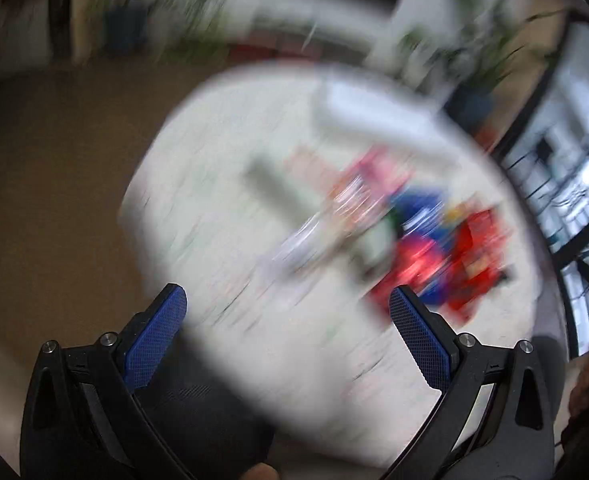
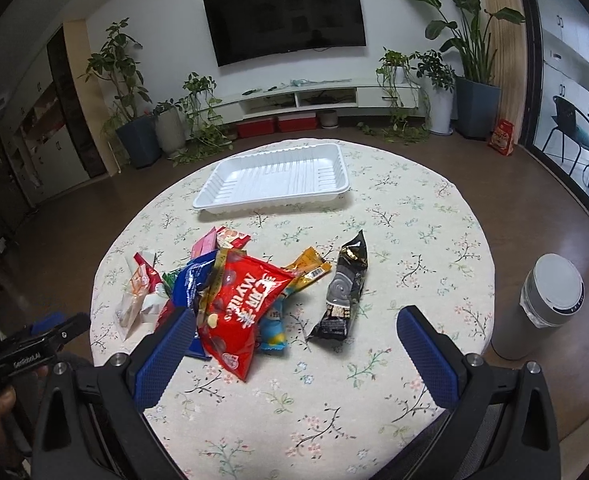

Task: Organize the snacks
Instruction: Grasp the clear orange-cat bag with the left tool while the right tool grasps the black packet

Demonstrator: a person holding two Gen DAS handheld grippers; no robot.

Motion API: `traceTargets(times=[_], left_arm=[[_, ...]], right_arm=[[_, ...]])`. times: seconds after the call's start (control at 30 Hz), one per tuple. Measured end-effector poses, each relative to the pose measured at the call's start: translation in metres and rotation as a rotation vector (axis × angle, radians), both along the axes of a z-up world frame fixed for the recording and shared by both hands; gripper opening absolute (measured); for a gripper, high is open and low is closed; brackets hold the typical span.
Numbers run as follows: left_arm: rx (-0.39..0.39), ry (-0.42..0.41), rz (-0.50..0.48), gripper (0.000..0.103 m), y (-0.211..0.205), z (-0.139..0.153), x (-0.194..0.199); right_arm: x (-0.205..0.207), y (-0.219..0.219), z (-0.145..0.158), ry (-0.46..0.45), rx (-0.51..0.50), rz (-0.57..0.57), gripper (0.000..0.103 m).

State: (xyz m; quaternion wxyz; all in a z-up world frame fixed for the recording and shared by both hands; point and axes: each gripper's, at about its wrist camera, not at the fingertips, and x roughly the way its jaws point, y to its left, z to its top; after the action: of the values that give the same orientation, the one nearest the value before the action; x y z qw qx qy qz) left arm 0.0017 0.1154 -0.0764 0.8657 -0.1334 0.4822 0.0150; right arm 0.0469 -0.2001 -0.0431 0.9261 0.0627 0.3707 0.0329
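Both tongs spread apart, empty. Black oblong foil snack packet point(image 2: 341, 294) ahead, between right gripper point(image 2: 296, 330) fingers, long axis pointing away; left gripper point(image 1: 287, 305) view blurred.

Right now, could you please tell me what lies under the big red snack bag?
Under the red snack bag a blue packet, a light-blue packet and a yellow wrapper stick out. Anything fully beneath it is covered and cannot be seen.

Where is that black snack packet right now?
In the right wrist view, the black packet lies on the floral tablecloth, apart and just right of the snack pile, nearer than the white tray.
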Motion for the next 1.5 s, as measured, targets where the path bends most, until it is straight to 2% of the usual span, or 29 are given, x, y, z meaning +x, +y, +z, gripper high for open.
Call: traceTargets(times=[0.03, 0.07, 0.17, 0.3, 0.37, 0.53, 0.63, 0.7, 0.8, 0.87, 0.9, 0.97, 1.07, 1.2, 1.27, 1.37, 1.5], left_arm=[[-0.038, 0.035, 0.008, 0.101, 0.01, -0.006, 0.003], [-0.037, 0.017, 0.023, 0.101, 0.013, -0.005, 0.003], [0.05, -0.076, 0.015, 0.101, 0.007, 0.011, 0.006], [0.213, -0.075, -0.148, 0.101, -0.032, 0.018, 0.033], [0.262, -0.08, -0.21, 0.101, -0.048, 0.015, 0.044], [0.262, -0.089, -0.357, 0.101, -0.063, 0.002, 0.063], [0.32, -0.068, -0.363, 0.101, -0.067, -0.007, 0.07], [0.341, -0.059, -0.334, 0.101, -0.065, -0.007, 0.074], [0.276, -0.059, -0.326, 0.101, -0.053, -0.009, 0.078], [0.273, -0.048, -0.351, 0.096, -0.052, -0.013, 0.079], [0.282, -0.043, -0.365, 0.093, -0.054, -0.015, 0.081], [0.255, -0.024, -0.392, 0.076, -0.054, -0.018, 0.085], [0.18, -0.004, -0.407, 0.06, -0.047, -0.021, 0.092], [0.162, 0.012, -0.434, 0.048, -0.043, -0.026, 0.102], [0.142, 0.023, -0.45, 0.038, -0.042, -0.029, 0.105], [0.12, 0.036, -0.477, 0.037, -0.042, -0.033, 0.109], [0.098, 0.042, -0.49, 0.037, -0.039, -0.035, 0.114]], right_arm=[[0.003, -0.004, -0.001, 0.002, 0.004, 0.003, 0.103], [0.006, -0.007, -0.001, 0.002, 0.01, 0.005, 0.103], [0.013, -0.013, -0.003, 0.014, 0.023, 0.017, 0.103], [0.021, -0.015, -0.013, 0.048, 0.032, 0.027, 0.103], [0.023, -0.016, -0.016, 0.061, 0.048, 0.03, 0.102], [0.026, -0.02, -0.024, 0.073, 0.064, 0.037, 0.1], [0.031, -0.025, -0.03, 0.087, 0.098, 0.026, 0.1], [0.035, -0.027, -0.034, 0.102, 0.113, 0.019, 0.1], [0.041, -0.023, -0.039, 0.133, 0.085, 0.034, 0.099], [0.046, -0.018, -0.042, 0.154, 0.033, 0.05, 0.088], [0.048, -0.018, -0.043, 0.16, 0.02, 0.053, 0.086], [0.053, -0.022, -0.044, 0.167, 0.016, 0.051, 0.084], [0.063, -0.033, -0.044, 0.177, 0.016, 0.033, 0.083], [0.078, -0.042, -0.048, 0.19, -0.006, 0.033, 0.083], [0.085, -0.042, -0.051, 0.208, -0.027, 0.032, 0.083], [0.096, -0.042, -0.057, 0.22, -0.019, 0.039, 0.083], [0.107, -0.033, -0.063, 0.252, -0.047, 0.06, 0.075]])
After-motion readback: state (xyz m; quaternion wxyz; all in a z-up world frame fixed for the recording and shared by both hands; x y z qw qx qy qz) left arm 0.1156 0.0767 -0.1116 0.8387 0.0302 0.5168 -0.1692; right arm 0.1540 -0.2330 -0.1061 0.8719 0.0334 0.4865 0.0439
